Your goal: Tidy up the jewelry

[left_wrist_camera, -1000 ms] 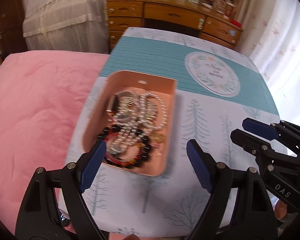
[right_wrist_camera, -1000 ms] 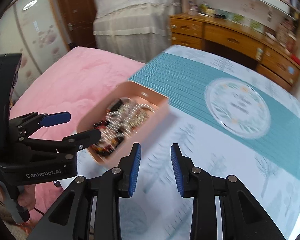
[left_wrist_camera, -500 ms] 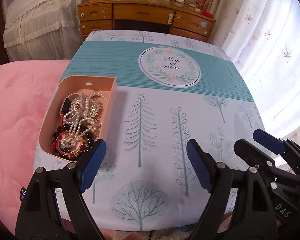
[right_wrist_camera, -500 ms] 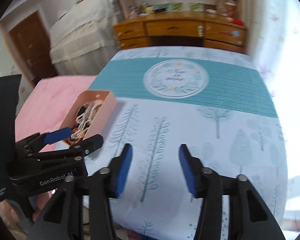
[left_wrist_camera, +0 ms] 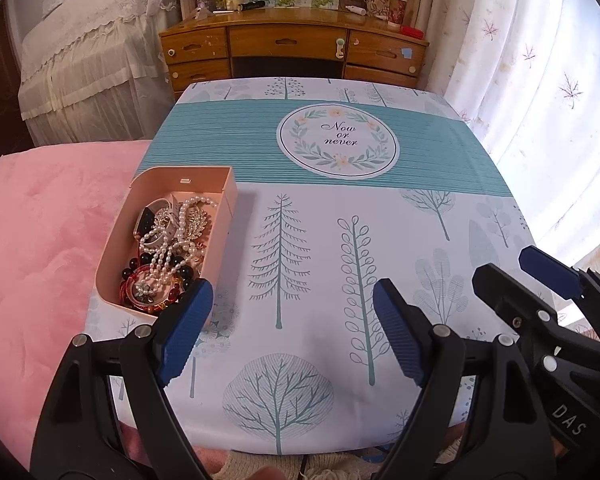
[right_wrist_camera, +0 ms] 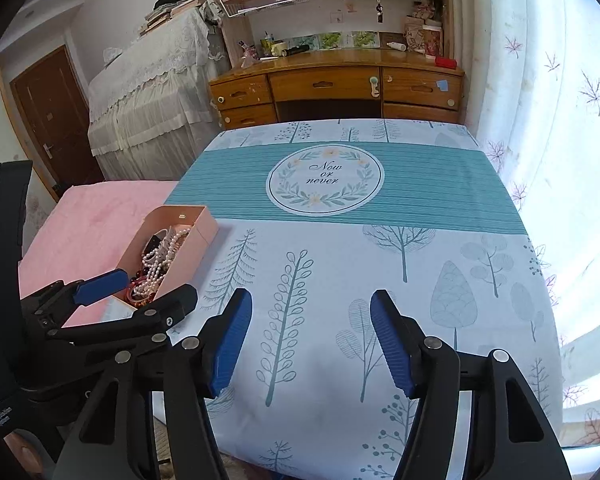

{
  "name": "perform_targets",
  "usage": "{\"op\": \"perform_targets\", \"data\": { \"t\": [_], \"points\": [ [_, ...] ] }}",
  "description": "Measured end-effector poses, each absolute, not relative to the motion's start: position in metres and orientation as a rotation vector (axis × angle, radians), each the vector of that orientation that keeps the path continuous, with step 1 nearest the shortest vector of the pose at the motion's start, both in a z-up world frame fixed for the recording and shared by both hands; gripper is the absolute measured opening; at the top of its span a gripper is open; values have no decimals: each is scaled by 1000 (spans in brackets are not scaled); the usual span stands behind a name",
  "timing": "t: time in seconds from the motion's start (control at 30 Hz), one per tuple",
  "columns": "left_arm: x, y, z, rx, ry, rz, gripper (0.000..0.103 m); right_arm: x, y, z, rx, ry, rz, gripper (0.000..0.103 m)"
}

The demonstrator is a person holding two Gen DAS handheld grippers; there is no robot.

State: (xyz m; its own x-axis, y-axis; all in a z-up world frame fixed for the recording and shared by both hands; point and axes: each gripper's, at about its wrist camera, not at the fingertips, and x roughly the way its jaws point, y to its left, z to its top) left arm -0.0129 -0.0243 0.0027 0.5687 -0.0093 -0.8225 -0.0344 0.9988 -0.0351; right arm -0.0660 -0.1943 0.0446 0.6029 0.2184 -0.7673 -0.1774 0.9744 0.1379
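Observation:
A pink open box (left_wrist_camera: pixel 224 190) sits at the table's left edge, also in the right wrist view (right_wrist_camera: pixel 196 236). It holds a heap of jewelry (left_wrist_camera: pixel 168 248): pearl strands, a silver brooch, dark beads and a red bangle. My left gripper (left_wrist_camera: pixel 290 320) is open and empty, above the table's near edge, just right of the box's near corner. My right gripper (right_wrist_camera: pixel 310 330) is open and empty, over the tree-print cloth to the right; it also shows in the left wrist view (left_wrist_camera: pixel 540 276).
The table (left_wrist_camera: pixel 440 184) wears a teal and white cloth with a round "Now or never" print (left_wrist_camera: pixel 338 146). A pink bed (left_wrist_camera: pixel 40 240) adjoins on the left. A wooden desk (left_wrist_camera: pixel 292 52) stands beyond, white curtains (left_wrist_camera: pixel 540 72) on the right.
Both views have swung from the box toward the table's middle and steadied. My right gripper's jaws have opened wider. The box has not moved.

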Motion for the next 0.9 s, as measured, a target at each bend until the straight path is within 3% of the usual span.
{"op": "perform_targets", "data": {
  "t": [0.9],
  "points": [
    [-16,-24,4,-30,968,43,81,-71,-194,45,50,899,223,67]
  ]
}}
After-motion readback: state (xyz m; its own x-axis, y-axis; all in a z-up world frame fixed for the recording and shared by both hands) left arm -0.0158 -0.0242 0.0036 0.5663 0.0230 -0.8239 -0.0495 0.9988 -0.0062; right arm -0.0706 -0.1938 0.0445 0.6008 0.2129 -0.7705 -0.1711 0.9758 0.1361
